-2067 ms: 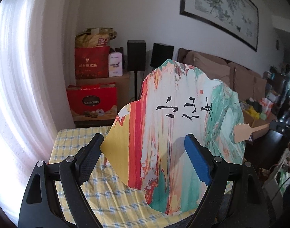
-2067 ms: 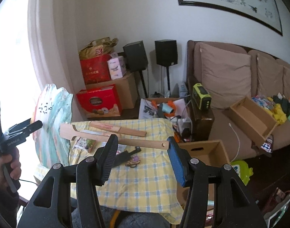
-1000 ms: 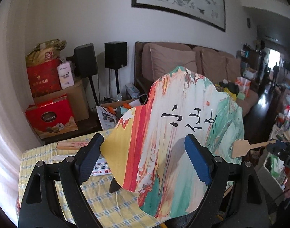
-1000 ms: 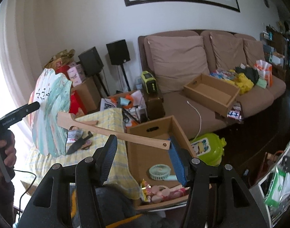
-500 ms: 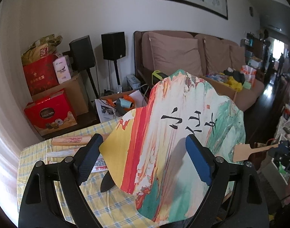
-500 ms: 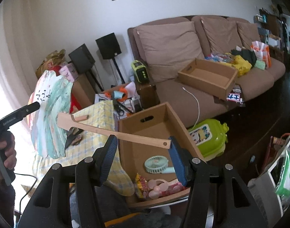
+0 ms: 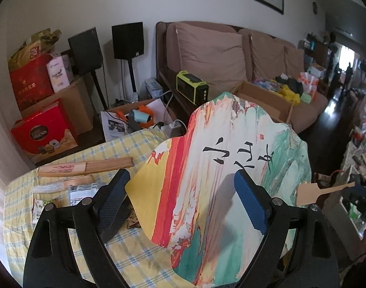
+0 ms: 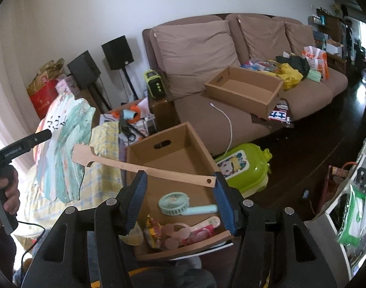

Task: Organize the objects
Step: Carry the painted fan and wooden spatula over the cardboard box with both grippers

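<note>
A flat painted fan [image 7: 207, 180] with red, yellow and green streaks and black lettering fills the left wrist view. It sits slanted across my left gripper [image 7: 180, 178], the blue pad in front of its face and the black finger at its yellow edge. Its long wooden handle [image 8: 147, 169] runs to my right gripper [image 8: 180, 176] and lies across the jaws, the holed end against the blue pad. In the right wrist view the fan [image 8: 63, 148] hangs at the left, over the table edge. The open cardboard box [image 8: 168, 156] lies below the handle.
The box holds a mint hand fan [image 8: 180, 206], pink items and snack packets. A folded bamboo fan [image 7: 87, 166] and packets lie on the yellow checked table [image 7: 139, 259]. Another cardboard box [image 8: 245, 91] sits on the brown sofa [image 8: 231, 45]. A green case [image 8: 240, 165] is on the floor.
Both grippers have carried the fan away from the window and table, to the right and downward. The handle now hangs over the open box. Neither grip has changed.
</note>
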The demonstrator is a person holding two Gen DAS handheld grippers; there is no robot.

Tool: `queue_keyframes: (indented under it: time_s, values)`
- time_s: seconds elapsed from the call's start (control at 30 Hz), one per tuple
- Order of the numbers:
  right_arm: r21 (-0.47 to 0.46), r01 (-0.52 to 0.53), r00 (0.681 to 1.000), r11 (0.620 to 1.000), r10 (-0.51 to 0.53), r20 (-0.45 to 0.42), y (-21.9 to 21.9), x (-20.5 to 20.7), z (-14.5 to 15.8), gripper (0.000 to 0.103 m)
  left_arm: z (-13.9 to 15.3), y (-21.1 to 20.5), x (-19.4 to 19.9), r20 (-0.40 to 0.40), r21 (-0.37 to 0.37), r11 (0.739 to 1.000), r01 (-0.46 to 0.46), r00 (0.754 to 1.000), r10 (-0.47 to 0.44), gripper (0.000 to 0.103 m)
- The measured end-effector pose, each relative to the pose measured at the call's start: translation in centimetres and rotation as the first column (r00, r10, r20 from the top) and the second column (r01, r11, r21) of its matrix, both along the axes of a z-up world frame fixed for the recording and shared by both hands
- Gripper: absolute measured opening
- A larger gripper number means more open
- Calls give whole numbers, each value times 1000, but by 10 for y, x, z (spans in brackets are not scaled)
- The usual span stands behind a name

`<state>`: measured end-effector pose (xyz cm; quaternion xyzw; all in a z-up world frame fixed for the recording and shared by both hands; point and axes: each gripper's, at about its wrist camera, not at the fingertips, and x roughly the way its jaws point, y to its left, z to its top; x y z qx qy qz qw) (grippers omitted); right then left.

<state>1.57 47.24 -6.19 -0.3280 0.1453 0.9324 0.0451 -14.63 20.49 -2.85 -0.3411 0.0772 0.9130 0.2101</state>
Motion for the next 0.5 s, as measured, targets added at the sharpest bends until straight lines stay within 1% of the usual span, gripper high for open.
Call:
queue_keyframes:
  time_s: [0.1,0.27,0.43,0.5]
  values:
    - [15,16,1000,1000,-16,14,2,-2,-4,58,-4,7,-3,7,5,1000,6,1000,-6,87]
    - [-7,35,998,999,-35,50,9,-7,-16,58,-16,15,-10,33,-12,1000,18,999,-18,87]
    - [-2,36,996,999,-36,81,10,-11,-26,59,-23,19,-18,54,-11,1000,24,998,-23,87]
    - [32,42,994,999,-45,104,8,-13,-29,59,-25,25,-20,48,-34,999,27,999,-25,86]
